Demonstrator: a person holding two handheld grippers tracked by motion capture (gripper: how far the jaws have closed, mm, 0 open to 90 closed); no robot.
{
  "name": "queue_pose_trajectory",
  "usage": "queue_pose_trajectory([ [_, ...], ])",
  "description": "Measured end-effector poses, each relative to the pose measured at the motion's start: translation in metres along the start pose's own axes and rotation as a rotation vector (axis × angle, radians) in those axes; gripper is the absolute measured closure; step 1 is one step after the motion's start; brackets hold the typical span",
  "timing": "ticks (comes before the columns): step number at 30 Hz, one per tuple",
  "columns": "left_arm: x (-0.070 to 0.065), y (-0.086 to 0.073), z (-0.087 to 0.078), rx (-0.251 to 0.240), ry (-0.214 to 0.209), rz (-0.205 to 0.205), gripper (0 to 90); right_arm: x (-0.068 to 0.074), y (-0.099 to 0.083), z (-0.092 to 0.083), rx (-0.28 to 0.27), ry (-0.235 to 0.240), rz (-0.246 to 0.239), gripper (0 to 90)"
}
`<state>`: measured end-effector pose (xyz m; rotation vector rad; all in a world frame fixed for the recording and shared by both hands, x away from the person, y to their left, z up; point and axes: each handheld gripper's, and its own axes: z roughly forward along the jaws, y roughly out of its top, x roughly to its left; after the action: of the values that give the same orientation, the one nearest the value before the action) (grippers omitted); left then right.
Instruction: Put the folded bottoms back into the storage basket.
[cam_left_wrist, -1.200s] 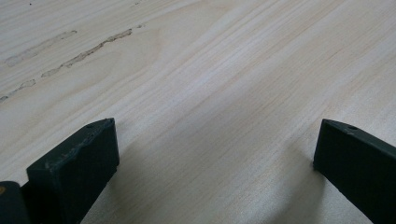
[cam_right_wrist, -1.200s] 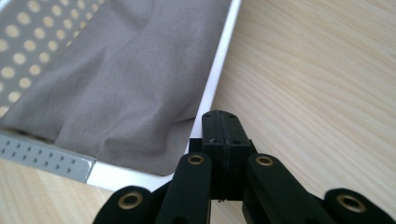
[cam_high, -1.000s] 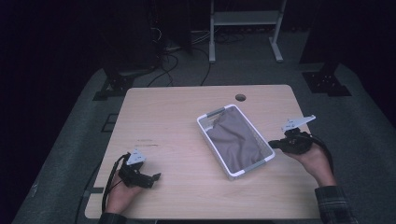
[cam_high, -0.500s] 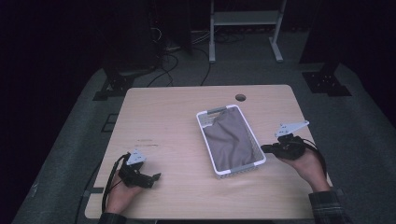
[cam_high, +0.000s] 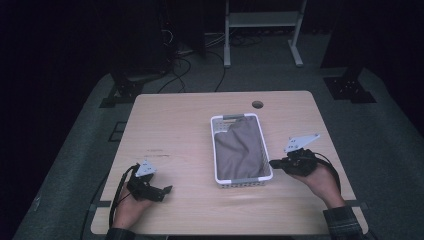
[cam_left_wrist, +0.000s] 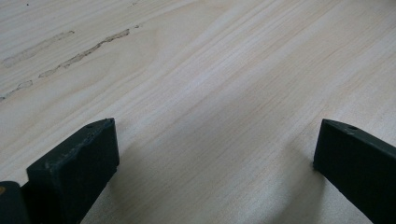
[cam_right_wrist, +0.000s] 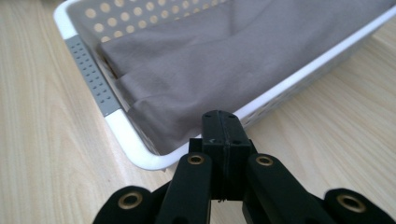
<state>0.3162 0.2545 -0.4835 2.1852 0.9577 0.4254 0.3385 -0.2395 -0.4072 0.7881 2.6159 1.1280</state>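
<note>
Basket (cam_high: 242, 177) has swung straight beside the right gripper (cam_high: 274, 163), jaws pressed together; left gripper (cam_high: 166, 190) spread, unmoved

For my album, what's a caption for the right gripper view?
Closed tool touching the white basket holding grey cloth.

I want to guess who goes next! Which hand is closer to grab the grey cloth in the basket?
Probably the right. The right hand-held gripper sits shut beside the white basket holding the grey cloth. The left hand-held gripper rests open on bare table, farther away.
</note>
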Motion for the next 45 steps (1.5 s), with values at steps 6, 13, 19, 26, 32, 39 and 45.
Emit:
queue_pose_trajectory([
  [6,0.000,0.000,0.000,0.000,0.000,0.000,0.0,0.006,0.004,0.003,-0.006,0.015,-0.017,89.6],
  [13,0.000,0.000,0.000,0.000,0.000,0.000,0.0,0.014,0.009,0.009,-0.010,0.036,-0.034,89.5],
  [19,0.000,0.000,0.000,0.000,0.000,0.000,0.0,0.013,0.007,0.006,-0.022,-0.001,-0.019,85.6],
  [26,-0.001,0.000,0.000,0.001,-0.003,0.001,0.0,0.004,0.002,-0.001,-0.044,-0.084,0.039,56.6],
  [32,-0.001,-0.001,-0.001,-0.001,-0.005,0.004,0.0,-0.005,-0.004,0.001,-0.022,-0.174,0.094,27.3],
  [39,-0.002,-0.001,-0.001,0.000,-0.008,0.009,0.0,-0.013,-0.012,-0.001,-0.040,-0.193,0.162,13.2],
  [45,-0.002,-0.002,-0.002,0.001,-0.013,0.012,0.0,-0.021,-0.018,-0.002,-0.057,-0.187,0.196,6.2],
])
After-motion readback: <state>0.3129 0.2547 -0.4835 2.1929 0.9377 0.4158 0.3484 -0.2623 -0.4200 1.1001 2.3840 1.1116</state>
